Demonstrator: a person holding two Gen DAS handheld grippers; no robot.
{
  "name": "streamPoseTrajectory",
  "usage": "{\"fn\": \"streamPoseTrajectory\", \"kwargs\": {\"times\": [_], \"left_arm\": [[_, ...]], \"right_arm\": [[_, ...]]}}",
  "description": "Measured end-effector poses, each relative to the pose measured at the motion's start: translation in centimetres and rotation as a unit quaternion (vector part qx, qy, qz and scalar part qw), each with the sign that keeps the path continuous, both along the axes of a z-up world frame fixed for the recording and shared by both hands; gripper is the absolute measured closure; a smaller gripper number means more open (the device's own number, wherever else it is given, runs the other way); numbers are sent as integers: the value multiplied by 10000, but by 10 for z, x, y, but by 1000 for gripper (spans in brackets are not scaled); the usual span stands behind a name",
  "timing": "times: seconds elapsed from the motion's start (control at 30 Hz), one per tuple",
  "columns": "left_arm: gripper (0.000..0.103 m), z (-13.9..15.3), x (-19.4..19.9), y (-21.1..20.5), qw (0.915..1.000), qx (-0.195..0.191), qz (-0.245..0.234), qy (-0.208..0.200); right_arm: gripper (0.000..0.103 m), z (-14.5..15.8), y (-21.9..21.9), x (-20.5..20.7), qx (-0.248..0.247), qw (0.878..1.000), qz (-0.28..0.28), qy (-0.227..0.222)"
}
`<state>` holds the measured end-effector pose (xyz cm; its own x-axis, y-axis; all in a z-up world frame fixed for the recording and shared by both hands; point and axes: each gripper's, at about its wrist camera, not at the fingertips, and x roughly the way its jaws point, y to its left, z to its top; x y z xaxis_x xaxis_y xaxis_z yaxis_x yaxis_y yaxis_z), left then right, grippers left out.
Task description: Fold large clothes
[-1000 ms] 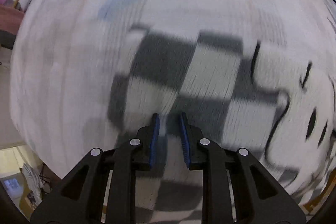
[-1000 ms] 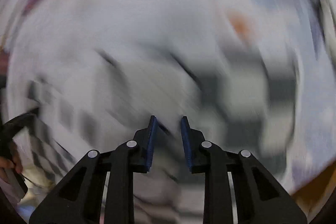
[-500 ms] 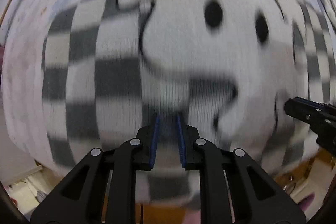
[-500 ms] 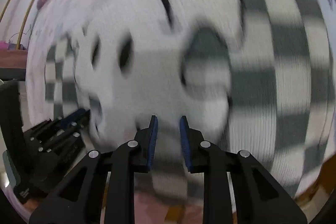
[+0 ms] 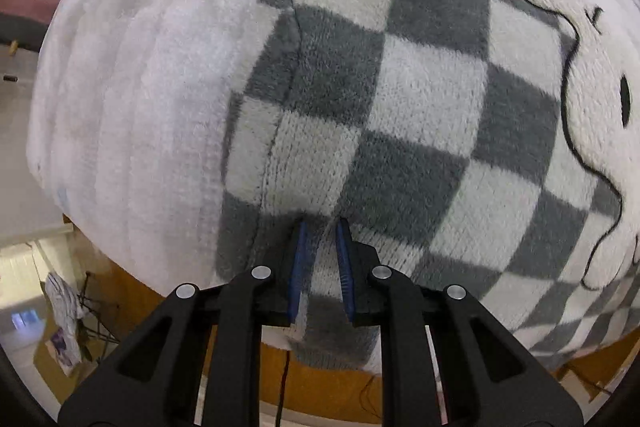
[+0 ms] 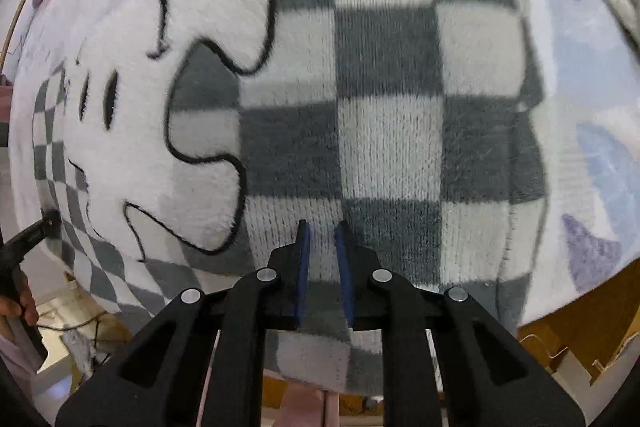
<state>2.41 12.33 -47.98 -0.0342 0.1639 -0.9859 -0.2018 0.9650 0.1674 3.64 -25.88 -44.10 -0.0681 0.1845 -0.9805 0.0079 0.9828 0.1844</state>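
A fluffy grey-and-white checkered sweater [image 5: 400, 99] with a white cartoon face outlined in black lies spread on a white blanket. It also fills the right wrist view [image 6: 380, 107]. My left gripper [image 5: 321, 231] is shut on the sweater's near hem beside its left side seam. My right gripper [image 6: 321, 231] is shut on the near hem further right, next to the cartoon figure [image 6: 132, 131]. The hem hangs over the near edge below both grippers.
The white blanket [image 5: 132, 107] covers the surface, with blue and purple prints on the right [image 6: 608, 163]. Its near edge drops to a wooden frame [image 5: 240, 323] and the floor. The left gripper's body [image 6: 24, 247] shows at the left edge of the right wrist view.
Both grippers swung across the sweater, with the views blurred by motion. They now sit steady at the near hem, closed on the fabric.
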Motion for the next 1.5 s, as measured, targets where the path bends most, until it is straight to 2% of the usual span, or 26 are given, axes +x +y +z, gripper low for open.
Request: {"fn": "streamPoseTrajectory", "kwargs": {"times": [0.1, 0.13, 0.17, 0.23, 0.27, 0.33, 0.4, 0.43, 0.47, 0.5, 0.53, 0.57, 0.6, 0.63, 0.7, 0.83, 0.93, 1.1, 1.27, 1.4, 1.5], "left_arm": [[88, -2, -22, 1, 9998, -38, -80, 168], [87, -7, -34, 0, 9990, -73, -42, 440], [87, -7, -42, 2, 9986, -86, -56, 518], [87, -2, -52, -9, 9981, -14, -261, 562], [87, -4, -48, -1, 9974, -16, -306, 652], [86, 1, -46, -4, 9966, -139, -245, 779], [82, 12, -47, -17, 9967, -211, -257, 742], [73, 17, -43, -22, 9965, -189, -348, 730], [60, 18, -40, -19, 9965, -170, -411, 713], [53, 24, -36, -25, 9963, -164, -530, 651], [46, 30, -31, -27, 9962, -164, -631, 579], [43, 30, -25, -28, 9960, -167, -696, 526], [40, 36, -19, -34, 9958, -188, -768, 466], [32, 41, -17, -31, 9956, -223, -797, 438], [29, 51, -6, -40, 9951, -329, -879, 325], [17, 67, 11, -51, 9924, -450, -1137, 126], [13, 78, 31, -66, 9901, -519, -1306, 41], [12, 89, 46, -71, 9860, -663, -1524, -109], [12, 101, 64, -100, 9829, -818, -1633, -245], [11, 98, 77, -114, 9813, -888, -1693, -215], [11, 101, 88, -132, 9772, -1232, -1707, -286]], "right_arm": [[92, 0, -13, -33, -69, 9994, 124, 322], [92, -7, -21, -50, -173, 9974, 91, 694], [92, -13, -30, -66, -274, 9946, 42, 997], [91, -12, -42, -87, -314, 9922, -78, 1206], [87, -12, -45, -93, -505, 9894, -88, 1359], [87, -1, -54, -103, -464, 9888, -259, 1394], [87, 12, -61, -106, -371, 9895, -439, 1330], [80, 23, -66, -107, -334, 9902, -533, 1244], [60, 29, -66, -107, -335, 9908, -610, 1159], [45, 39, -69, -103, -367, 9913, -732, 1026], [23, 45, -77, -95, -356, 9919, -809, 916], [17, 48, -79, -79, -281, 9924, -897, 791], [16, 51, -75, -75, -138, 9925, -982, 722], [13, 54, -78, -66, 138, 9912, -1091, 730], [12, 53, -64, -51, 432, 9897, -1201, 644], [10, 74, -75, -29, 499, 9924, -1123, 25], [10, 98, -81, -7, 630, 9897, -1204, -451], [9, 130, -93, 34, 765, 9825, -1250, -1150], [8, 142, -107, 59, 871, 9784, -1268, -1382], [8, 128, -123, 85, 928, 9813, -1014, -1350], [8, 108, -140, 109, 1140, 9834, -803, -1165]]}}
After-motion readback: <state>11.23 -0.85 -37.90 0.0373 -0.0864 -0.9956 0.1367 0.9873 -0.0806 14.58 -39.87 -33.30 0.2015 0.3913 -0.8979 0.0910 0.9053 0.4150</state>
